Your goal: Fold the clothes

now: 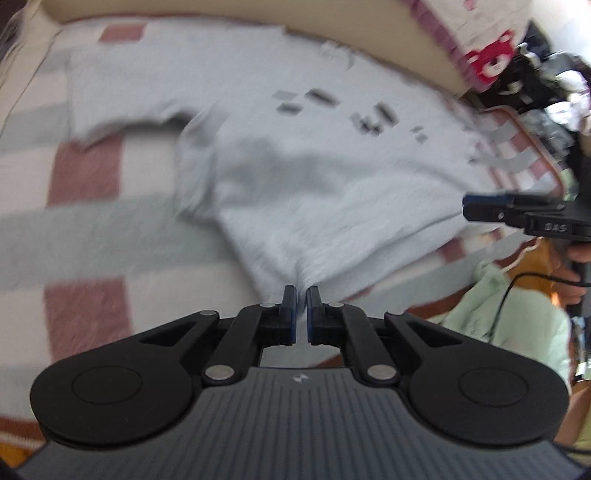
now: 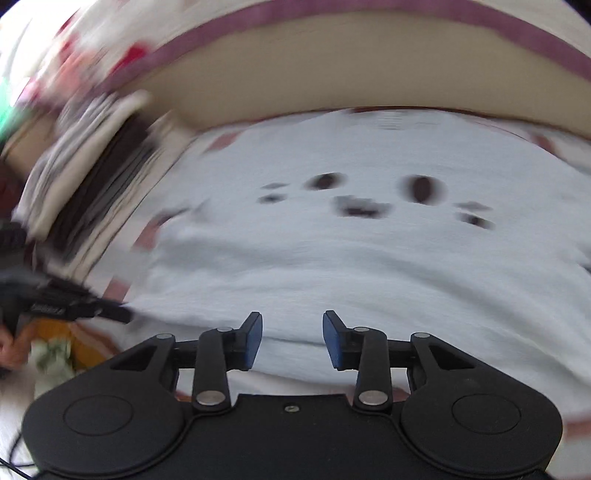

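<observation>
Checked blanket (image 1: 88, 236), soft white T-shirt (image 1: 295, 177)

Checked bedspread (image 1: 88, 236) below beige headboard (image 1: 229, 9)

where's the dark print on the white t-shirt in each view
Left wrist: the dark print sits upper right of centre on the white t-shirt.
Right wrist: it runs across the middle, above the open hand-held gripper.
Shared landmark: the beige headboard along the top.
</observation>
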Available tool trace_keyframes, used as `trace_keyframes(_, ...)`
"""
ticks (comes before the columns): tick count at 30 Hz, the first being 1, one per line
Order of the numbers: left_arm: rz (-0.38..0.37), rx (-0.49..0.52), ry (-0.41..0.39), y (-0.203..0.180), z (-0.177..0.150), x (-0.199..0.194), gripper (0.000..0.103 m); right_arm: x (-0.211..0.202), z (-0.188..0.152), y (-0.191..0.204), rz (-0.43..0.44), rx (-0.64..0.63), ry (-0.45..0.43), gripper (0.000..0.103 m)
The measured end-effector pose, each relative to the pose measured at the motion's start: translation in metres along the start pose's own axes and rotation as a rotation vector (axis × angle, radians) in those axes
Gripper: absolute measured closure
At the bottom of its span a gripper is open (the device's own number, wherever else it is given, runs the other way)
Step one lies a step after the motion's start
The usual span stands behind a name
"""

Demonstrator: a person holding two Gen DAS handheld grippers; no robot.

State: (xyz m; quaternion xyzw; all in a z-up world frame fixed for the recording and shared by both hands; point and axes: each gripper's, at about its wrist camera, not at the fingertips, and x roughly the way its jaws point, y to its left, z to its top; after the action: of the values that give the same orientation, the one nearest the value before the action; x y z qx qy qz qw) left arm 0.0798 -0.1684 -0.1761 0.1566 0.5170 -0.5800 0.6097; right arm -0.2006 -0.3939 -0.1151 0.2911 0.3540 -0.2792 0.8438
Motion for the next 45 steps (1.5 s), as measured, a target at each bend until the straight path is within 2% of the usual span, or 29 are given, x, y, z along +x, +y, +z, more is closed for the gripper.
trace_keyframes(2,0.029,-0.024,0.020,0.008,-0.004,0.003,0.097,0.023,0.010,0.018,0.029,-0.080,0.043,0.060)
trace_keyframes(5,0.034,-0.073,-0.019,0.020,-0.002,-0.003,0.096,0.054,0.027,0.038,0.077,-0.166,0.092,0.059)
trace_keyframes(9,0.047,-0.066,-0.045,0.023,0.003,-0.001,0.095,0.091,0.040,0.055,0.138,-0.235,0.165,0.058)
trace_keyframes(13,0.035,-0.020,-0.025,0.017,0.006,0.007,0.091,0.116,0.035,0.068,0.236,-0.255,0.228,0.058)
trace_keyframes(16,0.027,-0.007,-0.014,0.016,0.006,0.010,0.089,0.127,0.026,0.078,0.259,-0.308,0.276,0.056)
trace_keyframes(19,0.026,-0.021,0.000,0.019,0.007,0.012,0.087,0.123,0.019,0.090,0.274,-0.381,0.276,0.056)
trace_keyframes(20,0.028,-0.030,0.001,0.021,0.007,0.012,0.087,0.122,0.017,0.094,0.277,-0.408,0.280,0.058)
trace_keyframes(23,0.008,-0.046,0.007,0.025,0.008,0.012,0.087,0.115,0.009,0.105,0.273,-0.516,0.275,0.075)
trace_keyframes(25,-0.030,-0.046,0.045,0.025,0.008,0.015,0.074,0.111,0.004,0.110,0.310,-0.550,0.294,0.088)
trace_keyframes(26,-0.045,-0.041,0.068,0.024,0.008,0.018,0.065,0.109,0.002,0.112,0.336,-0.562,0.313,0.089)
trace_keyframes(28,-0.058,-0.029,0.090,0.022,0.007,0.022,0.064,0.108,-0.005,0.120,0.327,-0.618,0.350,0.089)
trace_keyframes(32,-0.025,-0.003,0.112,0.019,0.003,0.027,0.064,0.094,0.002,0.128,0.245,-0.700,0.254,0.085)
trace_keyframes(33,-0.021,-0.013,0.117,0.021,0.002,0.027,0.066,0.091,0.003,0.130,0.225,-0.720,0.229,0.076)
trace_keyframes(34,-0.019,-0.024,0.119,0.023,0.001,0.026,0.067,0.088,0.005,0.132,0.204,-0.740,0.205,0.062)
trace_keyframes(36,-0.025,-0.048,0.107,0.029,0.000,0.021,0.068,0.088,0.011,0.135,0.160,-0.764,0.156,0.052)
trace_keyframes(37,-0.024,-0.061,0.097,0.032,0.000,0.018,0.068,0.091,0.015,0.136,0.147,-0.768,0.139,0.052)
trace_keyframes(38,-0.025,-0.076,0.087,0.036,-0.001,0.016,0.068,0.096,0.020,0.136,0.176,-0.765,0.155,0.052)
trace_keyframes(43,-0.049,-0.159,0.065,0.053,-0.002,0.011,0.068,0.127,0.031,0.137,0.330,-0.712,0.309,0.053)
trace_keyframes(44,-0.053,-0.168,0.063,0.054,-0.002,0.011,0.068,0.132,0.029,0.139,0.343,-0.714,0.331,0.055)
trace_keyframes(45,-0.053,-0.174,0.062,0.055,-0.003,0.010,0.068,0.136,0.027,0.141,0.355,-0.719,0.347,0.067)
